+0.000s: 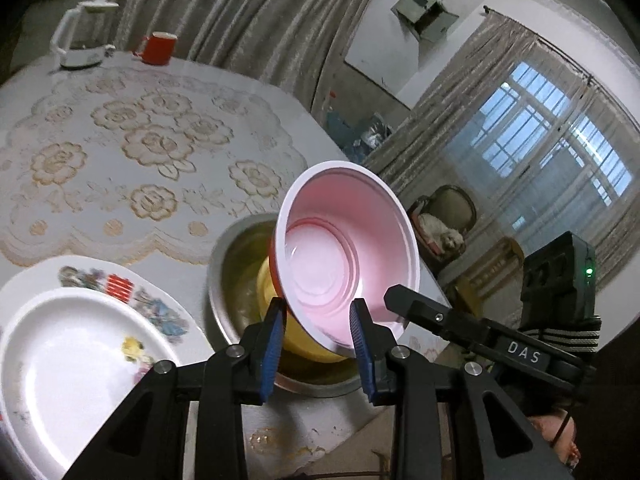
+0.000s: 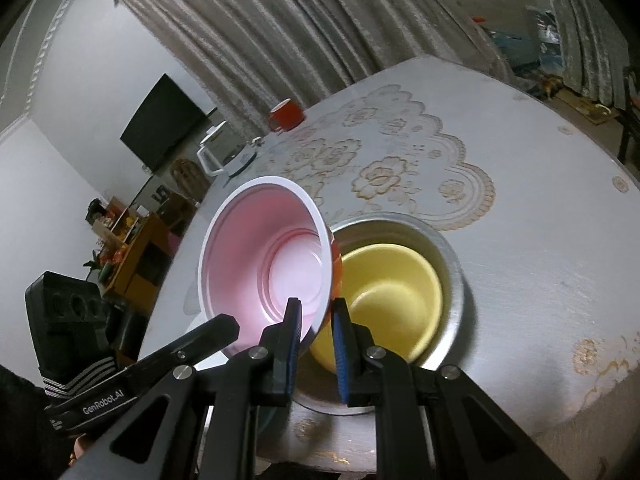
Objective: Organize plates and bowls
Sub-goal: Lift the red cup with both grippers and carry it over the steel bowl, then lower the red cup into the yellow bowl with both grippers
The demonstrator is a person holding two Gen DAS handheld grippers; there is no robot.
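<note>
Both grippers pinch one red bowl (image 1: 344, 256) with pink inside: left gripper (image 1: 318, 322) and right gripper (image 2: 316, 322) each clamped on its near rim. Bowl is tilted, raised over yellow bowl (image 2: 394, 284) nested in metal basin (image 2: 454, 276). White plates (image 1: 72, 356) sit left. Farther: red mug (image 1: 158, 48), kettle (image 1: 82, 36).

Glossy plastic pink bowl (image 1: 348, 252), matt yellow bowl (image 2: 394, 292), brushed metal basin (image 2: 454, 276), lace-patterned tablecloth (image 1: 132, 152).
</note>
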